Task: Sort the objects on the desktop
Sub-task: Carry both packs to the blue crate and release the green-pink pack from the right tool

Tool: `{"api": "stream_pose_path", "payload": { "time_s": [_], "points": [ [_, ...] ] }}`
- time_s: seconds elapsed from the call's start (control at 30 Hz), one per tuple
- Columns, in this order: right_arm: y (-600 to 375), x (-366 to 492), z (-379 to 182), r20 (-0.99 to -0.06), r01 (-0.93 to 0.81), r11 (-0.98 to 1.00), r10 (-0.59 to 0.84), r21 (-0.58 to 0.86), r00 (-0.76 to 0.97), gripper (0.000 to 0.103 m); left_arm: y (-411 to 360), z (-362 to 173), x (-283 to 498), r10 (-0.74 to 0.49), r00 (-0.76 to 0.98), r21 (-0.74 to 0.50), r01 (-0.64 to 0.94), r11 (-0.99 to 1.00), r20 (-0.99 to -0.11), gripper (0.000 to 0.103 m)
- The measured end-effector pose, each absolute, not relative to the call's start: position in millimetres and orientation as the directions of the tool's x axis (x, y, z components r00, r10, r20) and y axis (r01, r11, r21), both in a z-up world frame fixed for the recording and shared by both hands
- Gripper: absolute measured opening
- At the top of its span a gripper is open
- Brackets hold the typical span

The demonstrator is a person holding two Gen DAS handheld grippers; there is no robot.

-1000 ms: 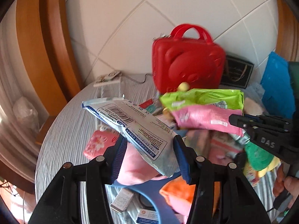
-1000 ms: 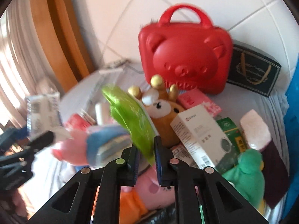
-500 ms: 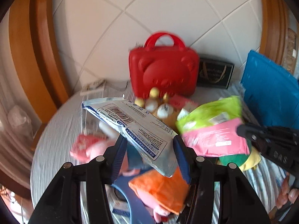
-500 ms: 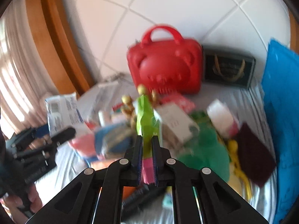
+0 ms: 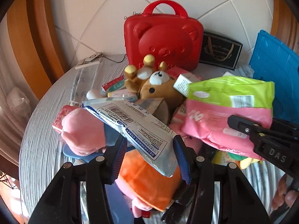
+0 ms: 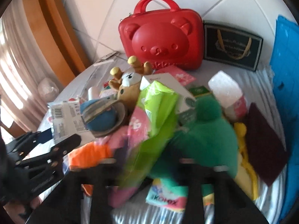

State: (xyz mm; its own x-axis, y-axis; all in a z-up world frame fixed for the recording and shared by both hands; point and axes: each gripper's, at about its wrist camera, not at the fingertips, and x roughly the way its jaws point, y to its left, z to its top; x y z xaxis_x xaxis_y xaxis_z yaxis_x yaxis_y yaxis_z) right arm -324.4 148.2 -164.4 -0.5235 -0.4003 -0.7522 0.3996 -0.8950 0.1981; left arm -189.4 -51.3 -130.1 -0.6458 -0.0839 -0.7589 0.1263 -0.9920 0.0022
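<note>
My left gripper [image 5: 149,156] pinches the white-and-blue packet [image 5: 134,127] above the pile at the desk's middle; my right gripper [image 5: 243,128] clamps the green-and-pink pack [image 5: 228,112] aloft beside it. I judge both are mid-carry; next each needs its own spot, perhaps near the blue bin [image 5: 276,71] at the right edge.

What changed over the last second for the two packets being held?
Both holds persist: the left hand-held gripper stays shut on the white and blue packet, and the right hand-held gripper keeps the green and pink packet. The views swung and dipped toward the pile. The red bear case and black gift bag stayed against the wall.
</note>
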Motion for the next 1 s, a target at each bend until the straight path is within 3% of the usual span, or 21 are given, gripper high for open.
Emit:
{"api": "stream_pose_path", "payload": {
  "time_s": [0.07,0.23,0.43,0.73,0.87,1.0],
  "points": [
    [151.7,-322.3,-154.2,-0.73,0.407,-0.885,-0.43,0.225,-0.531,0.014,-48.9,-117.2,-188.1,-0.086,-0.668,0.005,0.123,-0.992,-0.739,0.05],
    [175.0,-306.8,-97.1,-0.634,0.402,-0.893,-0.432,0.202,-0.641,0.014,-31.1,-73.1,-181.7,-0.069,-0.741,0.008,0.086,-0.996,-0.668,0.05],
    [236.1,-272.4,-18.3,-0.487,0.31,-0.937,-0.348,0.16,-0.801,0.014,27.2,-8.4,-173.9,0.034,-0.837,0.013,-0.049,-0.999,-0.547,0.05],
    [393.0,-181.5,83.8,-0.288,-0.047,-0.994,0.017,0.1,-0.958,0.014,176.2,61.3,-164.2,0.296,-0.855,-0.005,-0.325,-0.946,-0.427,0.05],
    [460.0,-143.7,108.0,-0.246,-0.189,-0.978,0.163,0.087,-0.955,0.014,255.0,84.1,-157.3,0.413,-0.814,-0.02,-0.444,-0.896,-0.408,0.05],
    [519.8,-129.2,114.5,-0.268,-0.309,-0.95,0.288,0.037,-0.919,0.014,328.7,94.0,-154.3,0.478,-0.769,-0.01,-0.524,-0.851,-0.424,0.05]
  ]
}}
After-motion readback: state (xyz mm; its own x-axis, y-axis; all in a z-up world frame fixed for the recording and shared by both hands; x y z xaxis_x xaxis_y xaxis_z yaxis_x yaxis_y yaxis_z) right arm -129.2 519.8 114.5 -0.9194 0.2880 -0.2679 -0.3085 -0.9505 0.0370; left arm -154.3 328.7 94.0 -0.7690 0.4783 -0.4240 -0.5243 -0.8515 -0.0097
